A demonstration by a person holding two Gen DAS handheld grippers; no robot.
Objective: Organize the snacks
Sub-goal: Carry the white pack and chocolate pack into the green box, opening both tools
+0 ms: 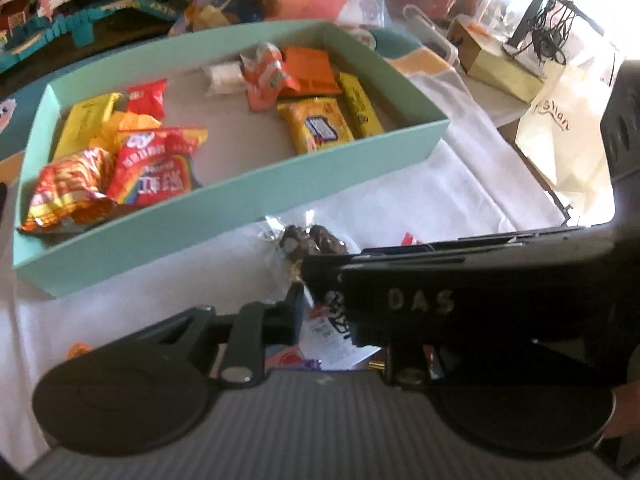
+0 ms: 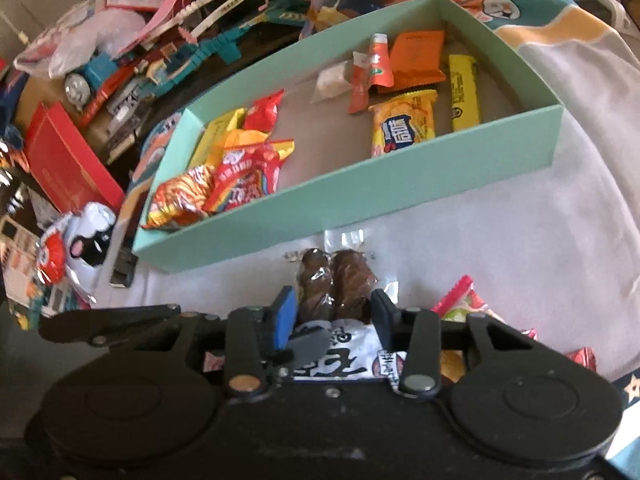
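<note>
A clear packet of brown chocolate snacks (image 2: 334, 284) lies on the white cloth (image 2: 520, 260) just in front of the teal box (image 2: 360, 200). My right gripper (image 2: 333, 306) is shut on it, one pad against each side. In the left wrist view the same packet (image 1: 310, 240) shows above the right gripper's black body (image 1: 460, 280), which crosses in front. My left gripper (image 1: 320, 304) shows only its left finger (image 1: 294, 300), beside the packet's white printed end (image 1: 324, 332); the other finger is hidden. The box holds several snacks, among them a yellow biscuit pack (image 1: 316, 124) and a red bag (image 1: 160, 168).
Loose red and green snack packets (image 2: 460, 304) lie on the cloth at the right. A toy brick set (image 2: 192, 40) and a red box (image 2: 68, 164) crowd the back left. A cream paper bag (image 1: 560, 140) and a black stand with cables (image 1: 540, 28) are at the right.
</note>
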